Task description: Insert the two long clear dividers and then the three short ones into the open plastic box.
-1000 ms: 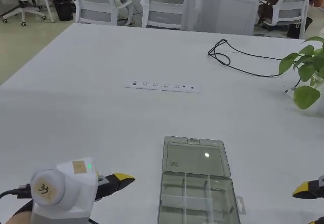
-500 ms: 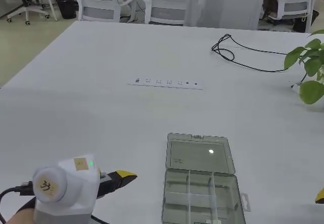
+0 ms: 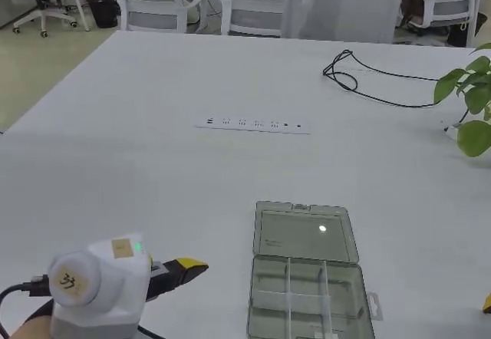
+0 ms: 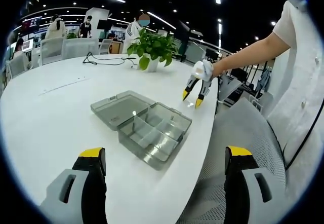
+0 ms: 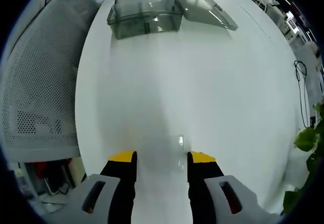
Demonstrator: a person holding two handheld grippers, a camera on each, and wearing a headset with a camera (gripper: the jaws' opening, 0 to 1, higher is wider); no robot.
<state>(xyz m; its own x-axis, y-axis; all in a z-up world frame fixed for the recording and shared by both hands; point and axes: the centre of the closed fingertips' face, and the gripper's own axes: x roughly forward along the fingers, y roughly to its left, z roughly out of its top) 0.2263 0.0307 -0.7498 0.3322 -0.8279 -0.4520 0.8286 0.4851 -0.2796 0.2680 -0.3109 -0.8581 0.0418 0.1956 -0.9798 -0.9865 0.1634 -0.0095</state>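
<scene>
Left gripper (image 4: 164,152) jaws wide apart, right gripper (image 5: 161,156) released and empty, plastic box (image 3: 305,235) open, dividers (image 3: 288,287) seemingly seated inside

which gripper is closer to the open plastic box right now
Left, likely. The left gripper sits just left of the open plastic box; the right gripper is farther off past its right side.

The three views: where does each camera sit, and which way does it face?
Head view: on the person's head, facing down at the box; left gripper lower left.
Left gripper view: on the left gripper, facing the box, the right gripper and the person's arm; own jaws wide apart.
Right gripper view: on the right gripper, facing the box across the table; own jaws apart.
All share the box.
</scene>
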